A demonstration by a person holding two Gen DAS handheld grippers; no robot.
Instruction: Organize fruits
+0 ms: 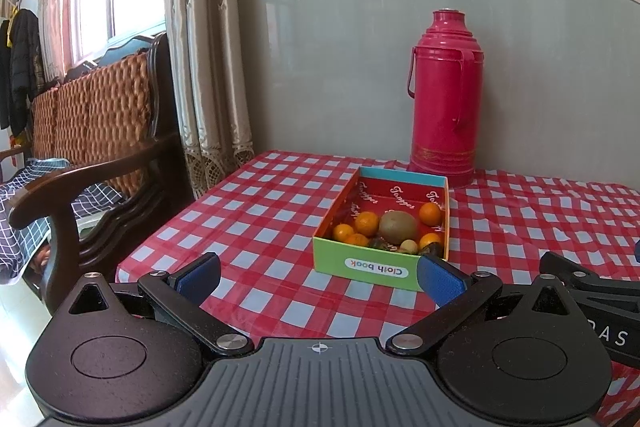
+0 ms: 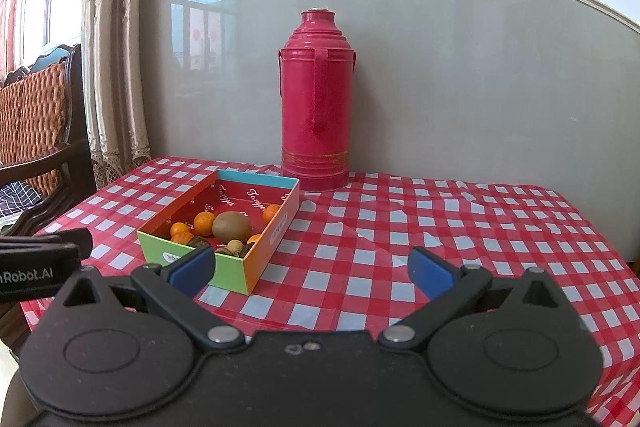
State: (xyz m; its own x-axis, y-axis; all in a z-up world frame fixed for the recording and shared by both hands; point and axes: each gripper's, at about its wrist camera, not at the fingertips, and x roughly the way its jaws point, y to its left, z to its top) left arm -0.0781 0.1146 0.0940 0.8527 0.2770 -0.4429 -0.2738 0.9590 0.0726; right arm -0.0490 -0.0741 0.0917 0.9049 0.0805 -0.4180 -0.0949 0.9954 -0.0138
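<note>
Straight ahead in the left wrist view, the left gripper (image 1: 320, 279) hovers over the checked cloth (image 1: 260, 211) with its blue pads (image 1: 199, 277) spread wide and nothing between them. At 12 o'clock from it sits the box (image 1: 374, 269), its green wall facing the camera and touching the right pad in the picture. Inside lie a kiwi (image 1: 398, 226) in the middle, oranges (image 1: 367, 223) at its 9 o'clock and more at its 1 and 4 o'clock, plus a small pale fruit (image 1: 409, 246) at its 5 o'clock; some dark items along the near wall are too hidden to name. A flask (image 1: 446, 99) stands upright at 1 o'clock behind the box, against the wall. A chair (image 1: 100, 131) stands at 9 o'clock beside the table, and part of the right gripper (image 1: 588, 291) shows at 3 o'clock. Next, in the right wrist view, the right gripper (image 2: 312, 269) is likewise spread wide and empty above the cloth (image 2: 440, 227). The box (image 2: 256, 255) lies at its 11 o'clock, the left pad (image 2: 192, 269) overlapping the near wall. The kiwi (image 2: 231, 225) rests mid-box with oranges (image 2: 204, 223) at its 9 o'clock. The flask (image 2: 316, 99) stands at 12 o'clock, just behind the box's far corner.
</note>
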